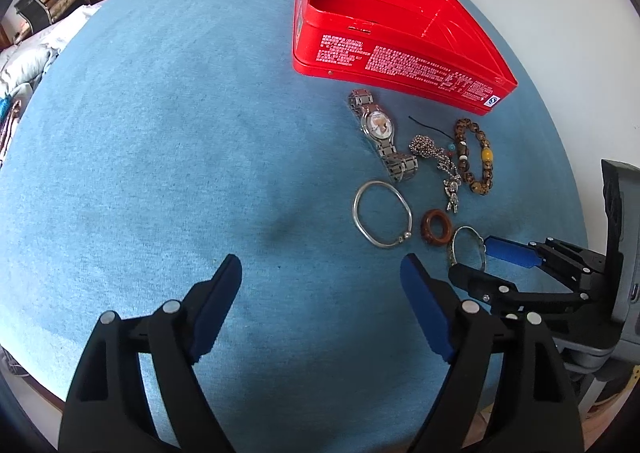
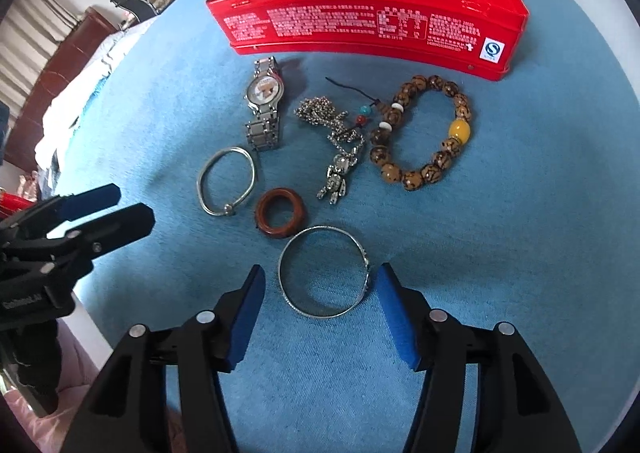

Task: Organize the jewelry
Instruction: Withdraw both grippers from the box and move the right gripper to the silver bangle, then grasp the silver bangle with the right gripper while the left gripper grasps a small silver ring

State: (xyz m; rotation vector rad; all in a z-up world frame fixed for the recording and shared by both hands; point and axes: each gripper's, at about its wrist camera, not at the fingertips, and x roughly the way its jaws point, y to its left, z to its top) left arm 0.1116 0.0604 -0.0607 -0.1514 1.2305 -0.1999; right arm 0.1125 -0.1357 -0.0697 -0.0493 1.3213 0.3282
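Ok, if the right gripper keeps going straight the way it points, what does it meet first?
Most likely the textured silver bangle, lying flat on the blue cloth between the right gripper's open jaws; depth is uncertain.

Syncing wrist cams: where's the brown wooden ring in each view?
Left wrist: brown ring right of centre, between the plain silver bangle and the right claw.
Right wrist: brown ring just left of centre, above the patterned bangle that lies ahead of that claw's open fingers.
Shared landmark: red tin, beyond the jewelry in both.
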